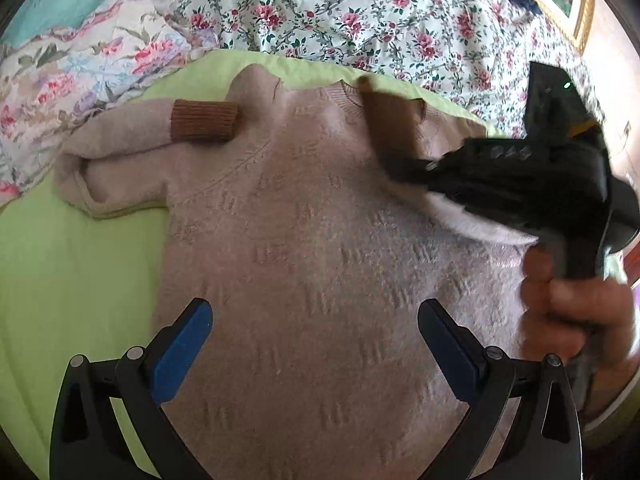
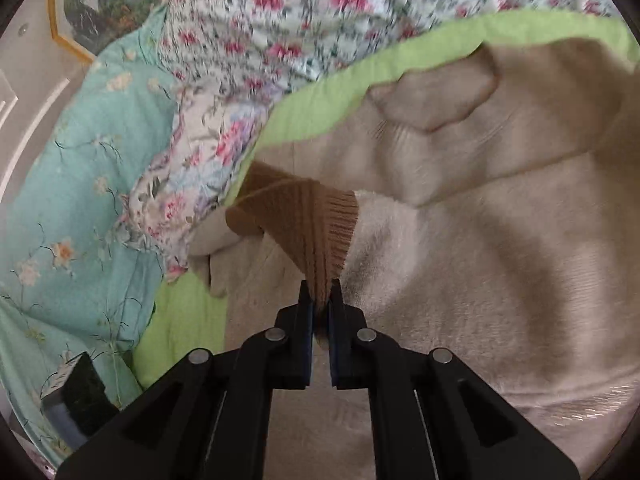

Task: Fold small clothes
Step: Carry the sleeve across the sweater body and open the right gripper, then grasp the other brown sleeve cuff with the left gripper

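A small beige sweater (image 1: pixel 312 240) lies flat on a green sheet (image 1: pixel 60 260). One sleeve is folded back, and its brown cuff (image 1: pixel 204 122) rests by the shoulder. My left gripper (image 1: pixel 316 308) hangs open above the sweater's lower body with nothing between its fingers. My right gripper (image 1: pixel 394 158), blurred, comes in from the right over the chest, held by a hand (image 1: pixel 572 308). In the right wrist view the right gripper (image 2: pixel 320 292) is shut on the second brown cuff (image 2: pixel 316 228), and that sleeve trails across the sweater (image 2: pixel 480 260).
A floral quilt (image 1: pixel 360 12) lies beyond the green sheet and a bunched floral cover (image 1: pixel 80 72) at its left end. A turquoise cover (image 2: pixel 80 184) and a dark object (image 2: pixel 76 400) sit at the side. A framed picture (image 2: pixel 104 4) hangs on the wall.
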`<state>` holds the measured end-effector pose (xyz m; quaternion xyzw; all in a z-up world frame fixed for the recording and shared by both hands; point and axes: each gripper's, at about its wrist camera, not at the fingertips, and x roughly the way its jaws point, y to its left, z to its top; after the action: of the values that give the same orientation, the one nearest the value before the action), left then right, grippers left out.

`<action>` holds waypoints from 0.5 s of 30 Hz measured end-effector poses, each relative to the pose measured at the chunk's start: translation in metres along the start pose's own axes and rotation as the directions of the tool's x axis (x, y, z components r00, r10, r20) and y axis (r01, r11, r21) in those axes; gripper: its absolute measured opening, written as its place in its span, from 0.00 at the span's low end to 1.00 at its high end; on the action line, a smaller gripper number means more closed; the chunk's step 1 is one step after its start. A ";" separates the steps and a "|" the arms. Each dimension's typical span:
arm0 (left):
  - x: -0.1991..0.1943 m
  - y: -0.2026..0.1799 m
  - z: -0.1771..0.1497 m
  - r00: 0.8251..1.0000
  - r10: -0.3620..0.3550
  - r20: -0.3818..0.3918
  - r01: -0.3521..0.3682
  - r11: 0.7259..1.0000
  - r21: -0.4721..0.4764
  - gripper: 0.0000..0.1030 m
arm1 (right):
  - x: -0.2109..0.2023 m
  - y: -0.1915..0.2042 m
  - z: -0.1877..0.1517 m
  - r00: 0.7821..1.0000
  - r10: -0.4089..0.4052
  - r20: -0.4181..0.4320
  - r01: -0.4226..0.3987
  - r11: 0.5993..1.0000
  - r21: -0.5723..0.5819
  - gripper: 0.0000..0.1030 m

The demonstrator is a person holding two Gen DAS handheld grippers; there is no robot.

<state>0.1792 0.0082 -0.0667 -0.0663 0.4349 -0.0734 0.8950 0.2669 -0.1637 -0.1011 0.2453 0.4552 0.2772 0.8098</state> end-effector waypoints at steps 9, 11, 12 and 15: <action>0.073 -0.003 0.047 0.990 -0.136 -0.032 0.131 0.984 -0.123 1.00 | -0.054 -0.024 -0.013 0.996 0.048 0.069 -0.055 0.994 0.098 0.32; 0.082 -0.004 0.057 0.990 -0.138 -0.009 0.135 0.980 -0.148 0.98 | -0.090 -0.033 -0.025 0.991 0.015 0.130 -0.030 0.993 0.114 0.32; 0.085 -0.004 0.061 0.990 -0.142 0.005 0.141 0.979 -0.150 0.94 | -0.104 -0.037 -0.030 0.988 -0.005 0.154 -0.014 0.993 0.121 0.32; 0.090 -0.005 0.069 0.984 -0.179 0.012 0.179 0.974 -0.136 0.15 | -0.149 -0.056 -0.048 0.969 -0.102 0.227 0.069 0.987 0.147 0.32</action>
<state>0.2881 -0.0104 -0.0925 -0.1663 0.4313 -0.1239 0.8781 0.1732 -0.2970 -0.0703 0.3116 0.3849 0.1790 0.8502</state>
